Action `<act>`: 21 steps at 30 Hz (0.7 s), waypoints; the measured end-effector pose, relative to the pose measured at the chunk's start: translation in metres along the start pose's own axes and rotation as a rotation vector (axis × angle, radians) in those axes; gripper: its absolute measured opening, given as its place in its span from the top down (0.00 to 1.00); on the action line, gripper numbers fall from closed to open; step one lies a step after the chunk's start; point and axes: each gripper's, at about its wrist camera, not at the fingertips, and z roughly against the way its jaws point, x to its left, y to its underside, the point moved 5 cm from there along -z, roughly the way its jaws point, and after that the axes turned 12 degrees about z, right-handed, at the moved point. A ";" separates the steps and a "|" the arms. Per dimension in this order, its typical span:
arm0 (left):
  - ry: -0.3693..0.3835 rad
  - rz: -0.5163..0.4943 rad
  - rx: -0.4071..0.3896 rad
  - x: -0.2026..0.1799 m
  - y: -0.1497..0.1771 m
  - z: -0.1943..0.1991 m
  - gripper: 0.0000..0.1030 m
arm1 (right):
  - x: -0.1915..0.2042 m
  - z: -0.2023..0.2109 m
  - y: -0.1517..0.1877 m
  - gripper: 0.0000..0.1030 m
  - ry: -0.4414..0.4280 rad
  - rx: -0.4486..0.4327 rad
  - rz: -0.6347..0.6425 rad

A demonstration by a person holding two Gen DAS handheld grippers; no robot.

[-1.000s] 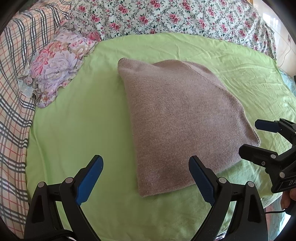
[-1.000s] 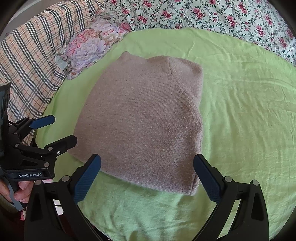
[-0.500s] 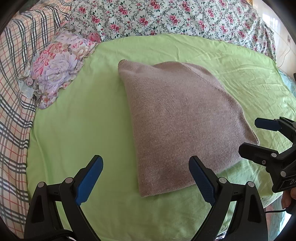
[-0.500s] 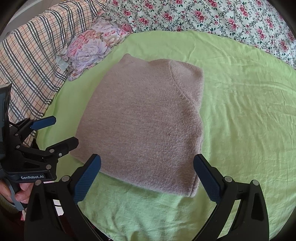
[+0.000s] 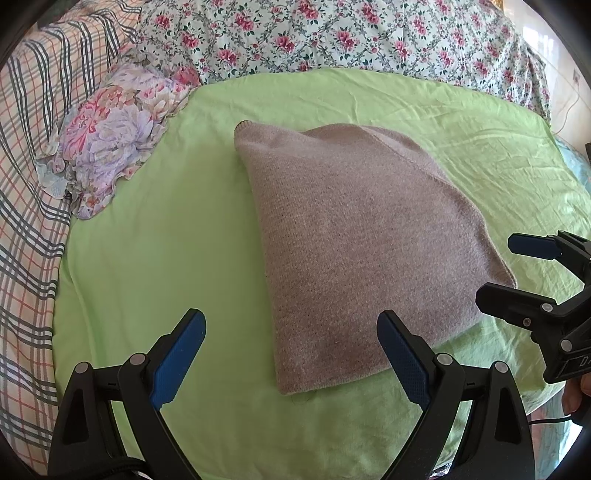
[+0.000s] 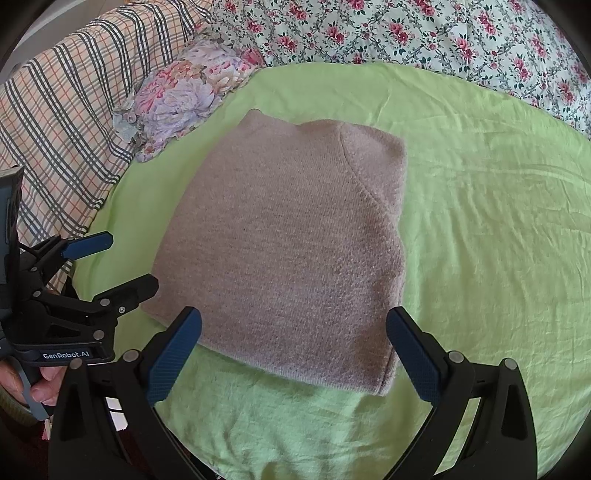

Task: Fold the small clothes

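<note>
A taupe knitted garment (image 5: pixel 354 236) lies folded into a flat rectangle on the green sheet (image 5: pixel 155 258); it also shows in the right wrist view (image 6: pixel 288 251). My left gripper (image 5: pixel 291 350) is open and empty, hovering just in front of the garment's near left corner; it also shows in the right wrist view (image 6: pixel 110 262). My right gripper (image 6: pixel 295 347) is open and empty over the garment's near edge; it also shows in the left wrist view (image 5: pixel 506 269) by the right corner. Neither touches the cloth.
A floral pillow (image 5: pixel 110 133) lies at the back left of the green sheet (image 6: pixel 498 240). A plaid blanket (image 5: pixel 26 192) runs along the left. A rose-print cover (image 5: pixel 332 33) lies behind. The bed's edge is at the right.
Both grippers drew back a little from the garment and stayed open. The garment has not moved.
</note>
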 end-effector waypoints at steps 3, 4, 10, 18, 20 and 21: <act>-0.001 0.000 -0.001 -0.001 0.000 0.000 0.08 | 0.001 0.000 0.000 0.03 0.001 0.000 -0.001; 0.001 0.000 -0.001 0.000 0.000 0.000 0.08 | 0.001 0.000 0.000 0.03 0.001 0.000 -0.001; 0.000 0.001 0.000 -0.001 -0.001 0.001 0.08 | -0.001 0.001 -0.002 0.03 -0.003 -0.001 0.001; 0.002 0.002 0.000 -0.001 -0.001 0.001 0.08 | 0.000 0.002 -0.005 0.03 -0.002 -0.001 0.007; 0.002 0.001 -0.001 -0.001 -0.002 0.002 0.08 | 0.002 0.002 -0.004 0.03 0.001 -0.002 0.005; 0.002 0.001 -0.001 -0.002 -0.002 0.002 0.08 | 0.002 0.002 -0.005 0.03 0.001 -0.001 0.005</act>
